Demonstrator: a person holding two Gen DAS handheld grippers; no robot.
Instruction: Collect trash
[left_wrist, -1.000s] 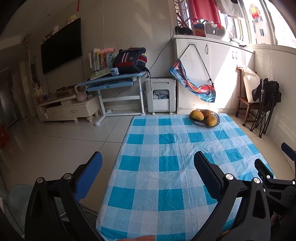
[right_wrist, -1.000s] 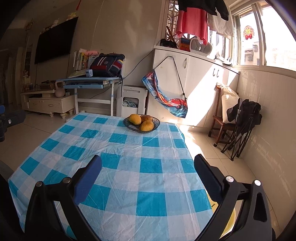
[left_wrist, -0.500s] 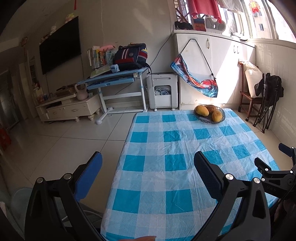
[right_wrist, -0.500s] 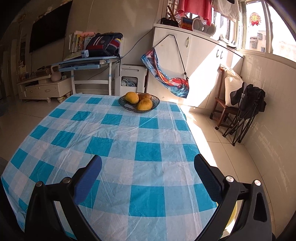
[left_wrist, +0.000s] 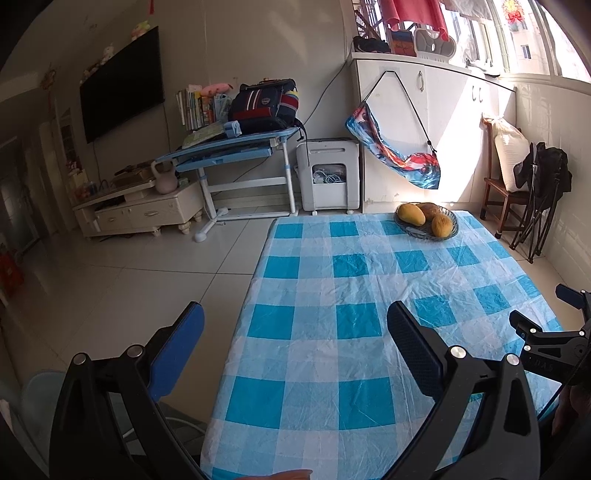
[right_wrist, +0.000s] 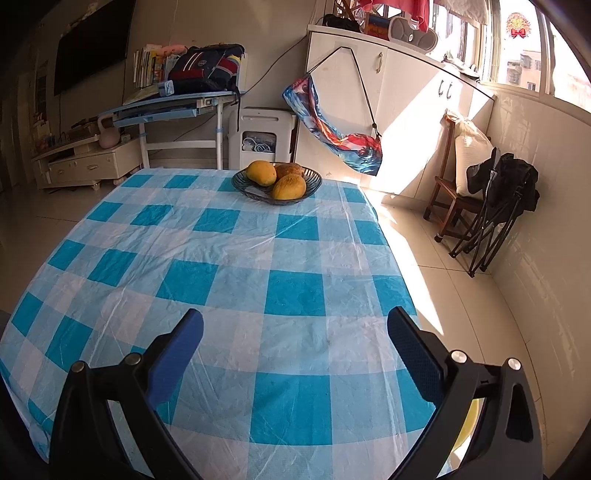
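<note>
Left wrist view: left gripper (left_wrist: 295, 341) held above the near left edge of a table (left_wrist: 369, 280) covered in a blue and white checked cloth, fingers spread wide with nothing between them. At 12 to 1 o'clock, far across the cloth, sat a dark fruit bowl (left_wrist: 426, 223) with three yellow-brown fruits. At 3 o'clock, just beside, showed part of the right gripper (left_wrist: 546, 332), over the table's right edge. At 10 o'clock, on the floor beyond, stood a blue study desk (left_wrist: 225, 155) carrying a backpack (left_wrist: 266, 107) and books

Right wrist view: right gripper (right_wrist: 295, 341) hung over the near right part of the same table (right_wrist: 229, 280), fingers likewise wide apart and holding nothing. At 12 o'clock lay the fruit bowl (right_wrist: 277, 182), well apart from the fingertips. At 2 o'clock, on the floor by the wall, stood a wooden chair (right_wrist: 448, 203) with a white sack and a folded black chair (right_wrist: 498, 210) leaning beside it

Could not pick out any piece of trash on the cloth or floor in either view; a yellow object (right_wrist: 469, 424) peeked out low at 5 o'clock behind the right finger, identity unclear
</note>
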